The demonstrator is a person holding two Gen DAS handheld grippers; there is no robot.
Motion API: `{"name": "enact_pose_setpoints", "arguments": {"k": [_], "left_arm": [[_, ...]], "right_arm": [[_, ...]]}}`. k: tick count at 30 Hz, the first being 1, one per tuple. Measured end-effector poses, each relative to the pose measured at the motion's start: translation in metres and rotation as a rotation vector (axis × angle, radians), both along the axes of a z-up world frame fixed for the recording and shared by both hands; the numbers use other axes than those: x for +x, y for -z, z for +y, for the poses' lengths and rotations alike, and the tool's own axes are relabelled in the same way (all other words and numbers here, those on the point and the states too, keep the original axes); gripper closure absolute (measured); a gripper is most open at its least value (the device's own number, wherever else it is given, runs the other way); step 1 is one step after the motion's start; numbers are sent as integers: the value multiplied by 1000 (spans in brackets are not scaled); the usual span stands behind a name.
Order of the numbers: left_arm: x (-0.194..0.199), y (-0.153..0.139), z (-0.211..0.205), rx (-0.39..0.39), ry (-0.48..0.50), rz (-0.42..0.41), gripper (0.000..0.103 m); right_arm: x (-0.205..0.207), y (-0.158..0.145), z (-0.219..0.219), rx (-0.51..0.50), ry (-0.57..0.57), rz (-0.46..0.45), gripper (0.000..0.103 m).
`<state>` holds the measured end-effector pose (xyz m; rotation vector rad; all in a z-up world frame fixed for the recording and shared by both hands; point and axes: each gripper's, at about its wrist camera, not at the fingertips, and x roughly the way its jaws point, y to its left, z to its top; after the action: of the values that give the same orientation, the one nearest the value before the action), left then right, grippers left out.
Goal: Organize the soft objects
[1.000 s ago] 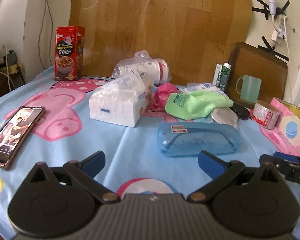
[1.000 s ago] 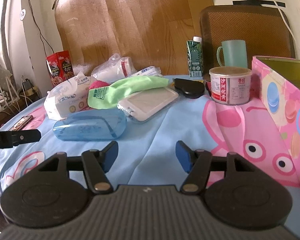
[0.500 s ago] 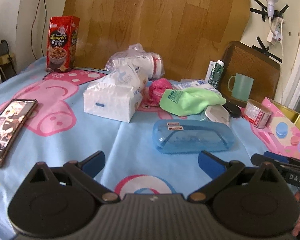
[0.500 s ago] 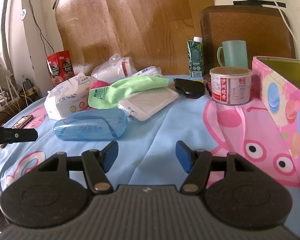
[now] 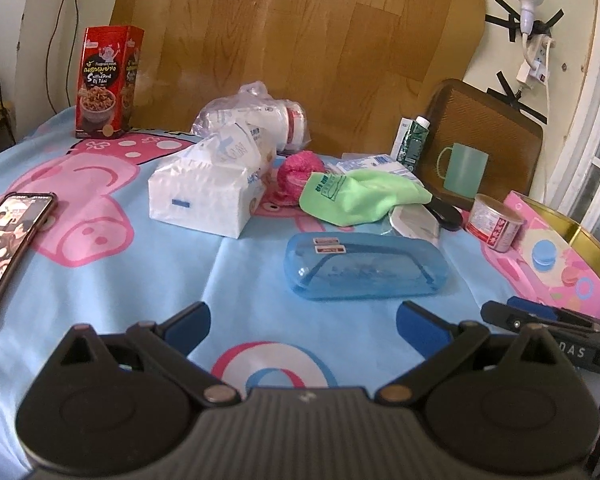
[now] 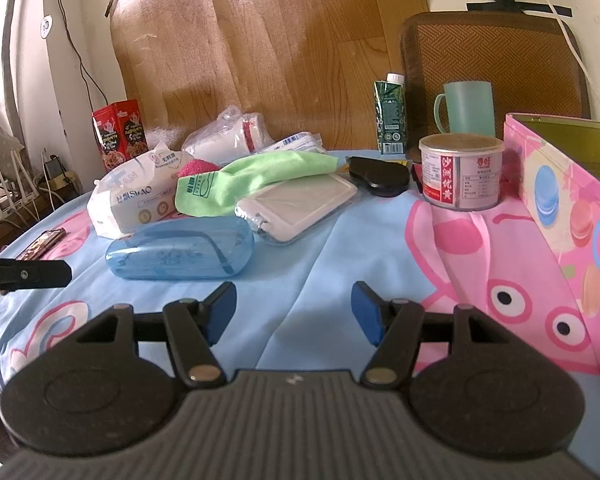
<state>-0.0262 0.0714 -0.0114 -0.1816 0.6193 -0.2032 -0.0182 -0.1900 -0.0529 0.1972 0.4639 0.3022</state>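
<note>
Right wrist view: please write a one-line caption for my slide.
Open right gripper hovers over the cartoon tablecloth, facing a blue case, green cloth, tissue pack and tin can.

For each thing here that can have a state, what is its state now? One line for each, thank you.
left gripper: open, holds nothing
right gripper: open, holds nothing
blue case: closed, lying flat
phone: screen lit, lying flat
green cloth: crumpled, draped over other items
tissue pack: top torn open
red box: upright
green carton: upright, cap on
pink tin: lid off
</note>
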Motion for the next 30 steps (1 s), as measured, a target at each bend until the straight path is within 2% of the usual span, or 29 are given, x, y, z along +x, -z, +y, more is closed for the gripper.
{"name": "enact_pose_setpoints", "arguments": {"k": [25,30], "left_arm": [[0,0,2,-26,19,18,0],[4,-11,10,29,20,-14,0]], "right_arm": [[-1,0,0,-1,-1,-1,37],[1,-4,1,-2,-43,-3,36]]}}
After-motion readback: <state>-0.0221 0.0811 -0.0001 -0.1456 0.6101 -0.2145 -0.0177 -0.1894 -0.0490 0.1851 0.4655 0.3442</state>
